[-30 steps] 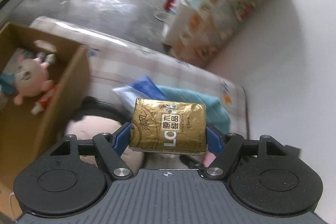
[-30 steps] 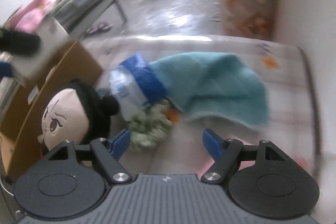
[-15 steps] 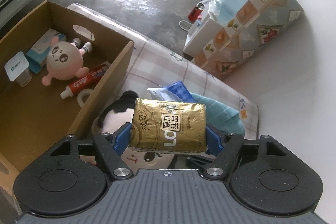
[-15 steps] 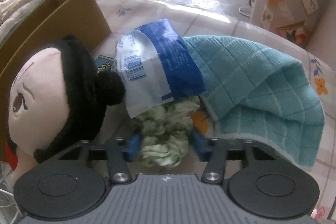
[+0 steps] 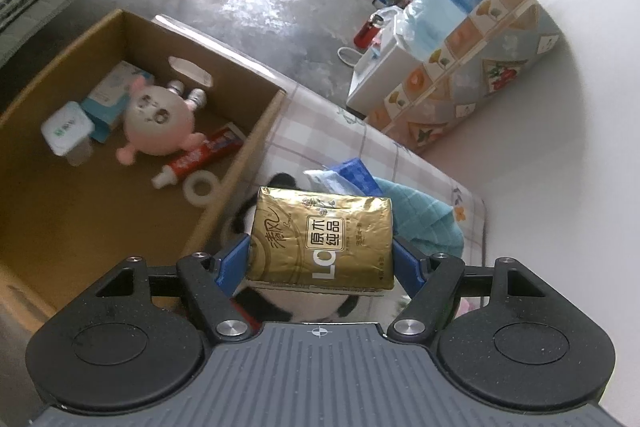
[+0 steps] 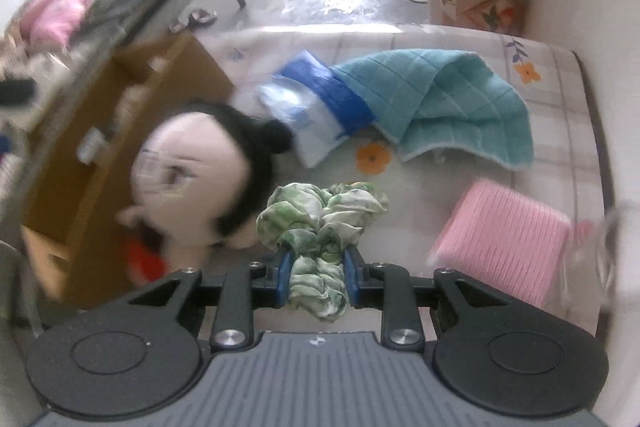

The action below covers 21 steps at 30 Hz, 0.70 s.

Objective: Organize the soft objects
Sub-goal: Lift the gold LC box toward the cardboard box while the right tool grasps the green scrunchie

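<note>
Gold tissue pack [image 5: 320, 239] and green scrunchie [image 6: 320, 223] — each between clamped jaws

gold tissue pack [image 5: 322, 240] printed "清风", "原木纯品", partial "LO"

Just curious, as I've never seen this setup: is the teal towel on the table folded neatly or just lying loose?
Loose. The teal towel lies crumpled, draped partly over the blue and white packet, edges uneven.

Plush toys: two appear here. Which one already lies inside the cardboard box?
The pink round plush lies inside the cardboard box; the black-haired doll lies outside, beside it.
</note>
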Available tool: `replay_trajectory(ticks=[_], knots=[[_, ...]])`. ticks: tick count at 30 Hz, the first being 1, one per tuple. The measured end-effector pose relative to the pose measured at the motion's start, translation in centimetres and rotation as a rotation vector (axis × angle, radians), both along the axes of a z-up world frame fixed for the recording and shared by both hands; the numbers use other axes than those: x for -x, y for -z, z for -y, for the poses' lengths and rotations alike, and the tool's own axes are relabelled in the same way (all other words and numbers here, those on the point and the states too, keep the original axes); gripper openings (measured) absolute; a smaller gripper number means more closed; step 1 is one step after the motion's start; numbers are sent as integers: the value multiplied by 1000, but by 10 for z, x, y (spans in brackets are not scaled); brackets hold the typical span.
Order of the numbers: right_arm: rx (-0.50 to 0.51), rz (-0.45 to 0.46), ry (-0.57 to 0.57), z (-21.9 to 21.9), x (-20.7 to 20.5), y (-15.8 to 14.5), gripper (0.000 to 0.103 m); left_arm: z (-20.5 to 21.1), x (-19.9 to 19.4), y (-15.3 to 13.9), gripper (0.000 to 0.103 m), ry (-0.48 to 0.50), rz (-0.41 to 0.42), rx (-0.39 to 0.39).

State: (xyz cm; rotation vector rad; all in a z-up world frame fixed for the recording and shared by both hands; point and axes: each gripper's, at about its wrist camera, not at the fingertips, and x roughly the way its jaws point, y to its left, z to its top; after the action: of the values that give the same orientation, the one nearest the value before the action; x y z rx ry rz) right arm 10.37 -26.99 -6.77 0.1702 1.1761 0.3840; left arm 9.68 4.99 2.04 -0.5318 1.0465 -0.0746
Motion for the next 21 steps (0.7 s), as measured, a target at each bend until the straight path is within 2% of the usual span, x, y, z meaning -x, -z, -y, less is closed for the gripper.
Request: replay_trajectory(ticks=[4,8,10,13,16,18,21], knots=[[-116,-9,20,-25,21,-47,29,-29,15,-20,74,-3,9,-8],[-260,-10,2,-72,29,-84,29,-73,30,-38,74,-44,-5,-24],[-312,9,-37,-104,27,-96,29,-96,36,-44,74,-79,-7,-26],[-326,64,-109,-157,14,-103,29,-130,38,-46,74,-131,-3,-50],[-286,122,-167,-208,-7,-96,29,-160,28,-31,74,-142,15,-49],[-232,137,-186,-237,-23,-84,29,-172,16,-8,74,-126,1,-54],[-154,132,-192,-274,-48,-62,29,-187,-3,41,74,-94,-56,-46]])
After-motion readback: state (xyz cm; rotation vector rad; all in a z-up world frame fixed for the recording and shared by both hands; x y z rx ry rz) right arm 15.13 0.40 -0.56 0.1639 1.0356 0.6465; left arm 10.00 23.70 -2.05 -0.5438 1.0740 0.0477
